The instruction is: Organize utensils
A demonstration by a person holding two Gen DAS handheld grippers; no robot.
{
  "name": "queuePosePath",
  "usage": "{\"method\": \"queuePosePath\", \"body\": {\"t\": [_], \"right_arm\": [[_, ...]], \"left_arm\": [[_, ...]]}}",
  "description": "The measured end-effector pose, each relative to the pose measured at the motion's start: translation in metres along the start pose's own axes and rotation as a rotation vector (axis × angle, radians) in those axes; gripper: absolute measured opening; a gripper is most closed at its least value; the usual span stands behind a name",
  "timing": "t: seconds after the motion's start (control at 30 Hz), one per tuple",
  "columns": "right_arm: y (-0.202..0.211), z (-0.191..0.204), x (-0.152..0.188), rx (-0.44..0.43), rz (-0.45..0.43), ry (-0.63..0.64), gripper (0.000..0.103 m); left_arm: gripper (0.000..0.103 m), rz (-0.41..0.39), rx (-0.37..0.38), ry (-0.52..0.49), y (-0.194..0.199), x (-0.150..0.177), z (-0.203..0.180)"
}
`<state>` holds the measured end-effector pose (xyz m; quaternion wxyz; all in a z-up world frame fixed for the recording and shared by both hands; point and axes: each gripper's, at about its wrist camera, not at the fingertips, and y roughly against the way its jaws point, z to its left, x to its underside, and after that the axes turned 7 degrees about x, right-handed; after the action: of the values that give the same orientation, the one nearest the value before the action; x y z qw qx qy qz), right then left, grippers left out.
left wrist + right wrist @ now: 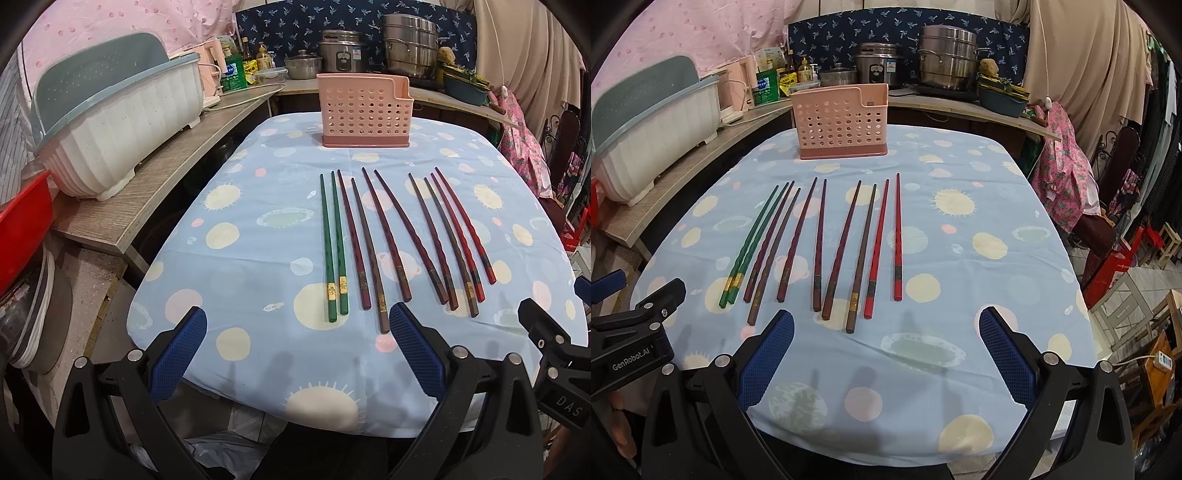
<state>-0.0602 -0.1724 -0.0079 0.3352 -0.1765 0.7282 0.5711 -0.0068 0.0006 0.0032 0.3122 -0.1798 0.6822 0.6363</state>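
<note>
Table: a blue cloth [258, 258] patterned with pale suns and dots covers the table.
Chopsticks: ten lie side by side on the cloth, narrow tips toward the far edge, thick ends toward the grippers.
Green pair [334, 247]: farthest to the left of the row, the two sticks just beside each other and nearly parallel.
Dark red and brown sticks [391, 236]: six fill the middle of the row, fanned slightly, with gold bands near their thick ends.
Bright red pair [886, 243]: at the right end of the row (the right wrist view shows their colour best).
Holder: a pink perforated utensil holder [364, 110] stands upright near the far edge of the table, well apart from the chopsticks; no chopstick shows above its rim.
Left gripper [297, 341]: low over the near edge of the table, blue-padded fingers [177, 354] spread wide and holding nothing; the thick end of a brown stick lies just beside the right-hand pad.
Right gripper [886, 341]: also at the near edge, fingers [1006, 354] spread wide and empty, the thick ends of the middle sticks lying between them.
Left side: a white dish drainer [118, 129] with a blue rim sits on a wooden shelf beside the table.
Background: steel pots [408, 48] and bottles stand on the counter behind the holder.
</note>
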Motion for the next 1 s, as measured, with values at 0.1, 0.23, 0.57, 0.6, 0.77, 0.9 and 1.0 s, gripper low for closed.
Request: {"method": "queuePosePath", "body": {"t": [0.1, 0.23, 0.57, 0.6, 0.77, 0.9, 1.0], "right_arm": [[0.0001, 0.0001, -0.0001, 0.000, -0.001, -0.001, 0.096], [-0.0001, 0.0000, -0.0001, -0.001, 0.001, -0.002, 0.096], [0.0005, 0.0004, 0.0002, -0.001, 0.001, -0.003, 0.096], [0.0006, 0.0006, 0.0000, -0.002, 0.002, -0.003, 0.096], [0.0010, 0.0018, 0.0001, -0.002, 0.000, -0.003, 0.096], [0.0010, 0.0016, 0.0002, -0.002, 0.000, -0.002, 0.096], [0.0011, 0.0013, 0.0001, -0.003, 0.000, -0.002, 0.096]], "left_arm": [[0.095, 0.001, -0.001, 0.001, 0.0000, 0.0003, -0.0002], [0.095, 0.001, -0.001, 0.000, 0.0010, 0.0004, 0.0002], [0.095, 0.001, -0.002, 0.002, 0.0016, 0.0017, 0.0003], [0.095, 0.001, -0.002, 0.001, 0.0020, 0.0018, 0.0003], [0.095, 0.001, -0.002, 0.001, 0.0016, 0.0018, 0.0004], [0.095, 0.001, -0.002, 0.001, 0.0019, 0.0026, 0.0008], [0.094, 0.001, -0.002, 0.002, 0.0016, 0.0023, 0.0005]]}}
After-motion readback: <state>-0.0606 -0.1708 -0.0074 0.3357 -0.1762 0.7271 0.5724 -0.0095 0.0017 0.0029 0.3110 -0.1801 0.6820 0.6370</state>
